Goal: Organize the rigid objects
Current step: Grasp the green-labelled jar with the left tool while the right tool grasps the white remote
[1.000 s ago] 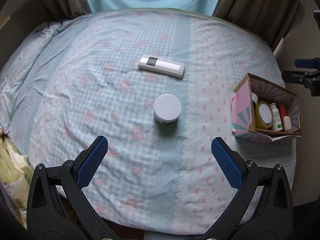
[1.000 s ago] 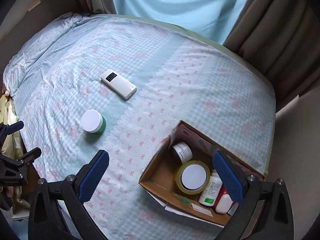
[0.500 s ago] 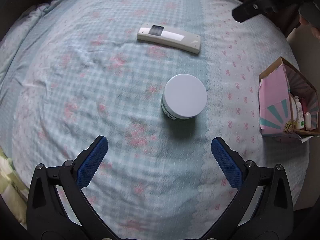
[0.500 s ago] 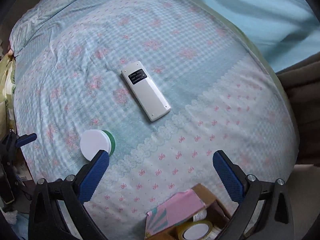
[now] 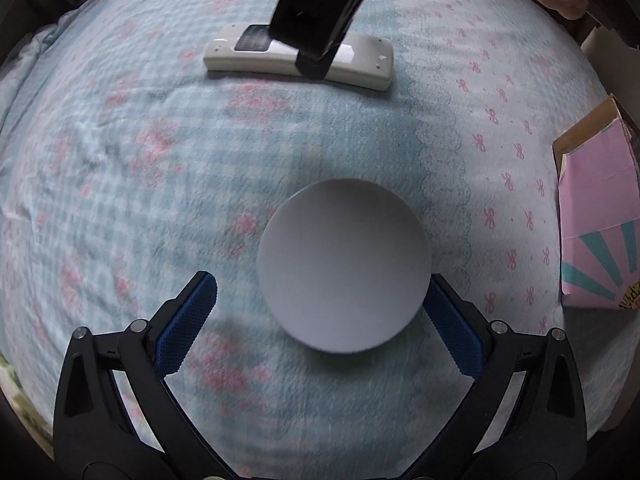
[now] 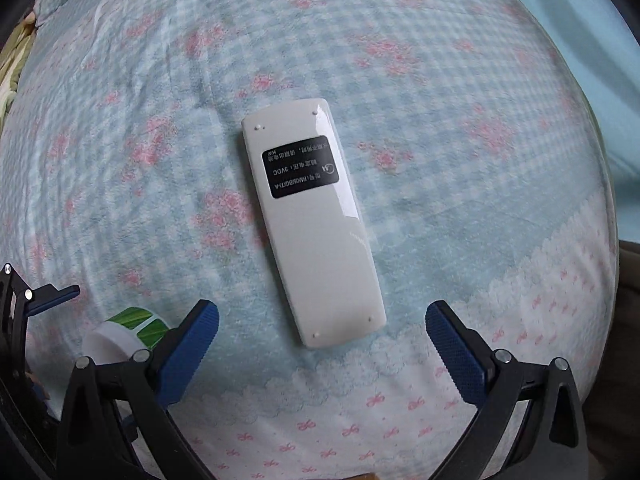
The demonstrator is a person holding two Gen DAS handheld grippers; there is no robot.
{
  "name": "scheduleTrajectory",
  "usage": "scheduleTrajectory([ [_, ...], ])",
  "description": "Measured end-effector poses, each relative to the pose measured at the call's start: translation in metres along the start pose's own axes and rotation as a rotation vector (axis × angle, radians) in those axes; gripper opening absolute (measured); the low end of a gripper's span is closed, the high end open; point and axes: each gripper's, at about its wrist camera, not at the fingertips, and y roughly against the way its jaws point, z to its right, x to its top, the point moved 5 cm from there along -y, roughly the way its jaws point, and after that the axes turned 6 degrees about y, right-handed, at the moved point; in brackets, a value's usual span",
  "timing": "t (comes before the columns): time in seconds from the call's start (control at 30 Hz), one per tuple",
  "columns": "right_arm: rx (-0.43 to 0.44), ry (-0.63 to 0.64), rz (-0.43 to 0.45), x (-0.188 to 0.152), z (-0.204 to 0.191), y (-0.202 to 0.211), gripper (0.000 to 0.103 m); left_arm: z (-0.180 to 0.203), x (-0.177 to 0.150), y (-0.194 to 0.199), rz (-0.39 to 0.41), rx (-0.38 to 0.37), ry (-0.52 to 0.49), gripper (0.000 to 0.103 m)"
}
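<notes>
A round jar with a white lid [image 5: 344, 264] stands on the bed. My left gripper [image 5: 320, 312] is open just above it, blue pads on either side of the lid; the right pad looks close to the rim. The jar also shows in the right wrist view [image 6: 120, 334], with a green label. A white remote [image 6: 312, 224] lies face down on the bed. My right gripper [image 6: 320, 344] is open over its near end. In the left wrist view the remote [image 5: 360, 60] is partly hidden by the right gripper's body.
A pink and teal cardboard box [image 5: 596, 220] sits at the bed's right edge. The bed has a soft blue checked blanket [image 6: 440, 100] with pink flowers. A light blue curtain [image 6: 600, 8] hangs behind.
Both grippers have dropped lower. The left one has closed in on the jar. The right one has moved from the box to over the remote.
</notes>
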Motion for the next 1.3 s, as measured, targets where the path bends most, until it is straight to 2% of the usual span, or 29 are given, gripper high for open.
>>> scheduleTrajectory([
  [0.1,0.015,0.035,-0.006,0.011,-0.001,-0.013,0.098,0.005,0.006,-0.011,-0.006,0.000,-0.013,0.091],
  [0.23,0.018,0.084,-0.033,0.024,-0.002,-0.026,0.096,0.007,0.013,-0.019,-0.006,-0.025,0.008,0.087],
  [0.3,0.026,0.093,-0.048,0.030,0.001,-0.031,0.086,0.008,0.016,-0.025,-0.013,-0.027,0.007,0.081],
  [0.53,0.062,0.101,-0.098,0.044,0.004,-0.040,0.070,0.016,0.019,-0.033,-0.002,-0.025,-0.024,0.079],
  [0.6,0.076,0.107,-0.109,0.047,0.004,-0.041,0.060,0.016,0.020,-0.033,0.008,-0.026,-0.035,0.070],
  [0.67,0.068,0.110,-0.118,0.052,0.003,-0.040,0.055,0.017,0.020,-0.033,0.009,-0.026,-0.040,0.069],
  [0.93,0.055,0.102,-0.101,0.061,-0.007,-0.034,0.055,0.003,0.015,-0.017,0.021,-0.047,-0.016,0.069],
  [0.97,0.055,0.099,-0.095,0.051,-0.012,-0.027,0.055,0.001,0.014,-0.013,0.025,-0.049,-0.009,0.068],
  [1.3,0.078,0.044,-0.027,0.040,-0.030,0.009,0.054,-0.016,0.011,0.011,0.038,-0.059,0.052,0.068],
])
